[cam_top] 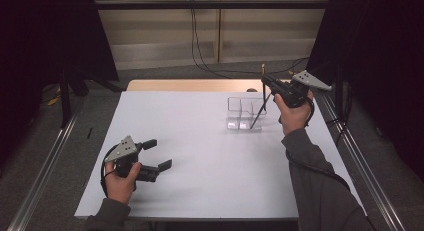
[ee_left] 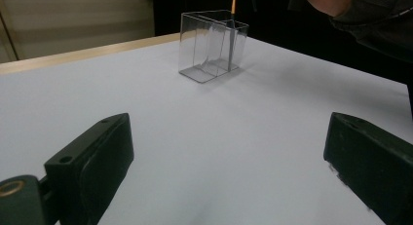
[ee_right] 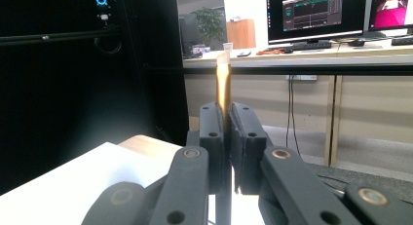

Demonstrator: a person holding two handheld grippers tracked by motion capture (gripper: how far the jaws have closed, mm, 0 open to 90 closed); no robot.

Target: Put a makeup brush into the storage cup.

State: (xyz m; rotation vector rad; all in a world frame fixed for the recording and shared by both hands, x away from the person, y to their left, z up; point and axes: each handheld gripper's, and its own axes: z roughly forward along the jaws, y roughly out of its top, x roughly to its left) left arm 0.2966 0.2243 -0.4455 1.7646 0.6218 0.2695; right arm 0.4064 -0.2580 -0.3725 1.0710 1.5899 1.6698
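- Right gripper view: the pen (ee_right: pixel 223 88) is hidden along most of its length behind the right tongs (ee_right: pixel 226 119); a gold-brown shaft and pale tip rise above the jaws; lower end not visible here.
- High view: pen reads as a thin dark stick with a gold top (cam_top: pixel 263 67); it stands near upright; whether its lower end touches the box floor is too small to tell.
- Right tongs (cam_top: pixel 265 81) clenched on the pen, held over the clear box (cam_top: pixel 243 113) at the table's (cam_top: pixel 190 141) far right.
- Clear box: transparent, divided inside; walls faint; compartment count hard to make out.
- Left tongs (cam_top: pixel 159 153) released, jaws wide apart, nothing between them, low over the near-left table.
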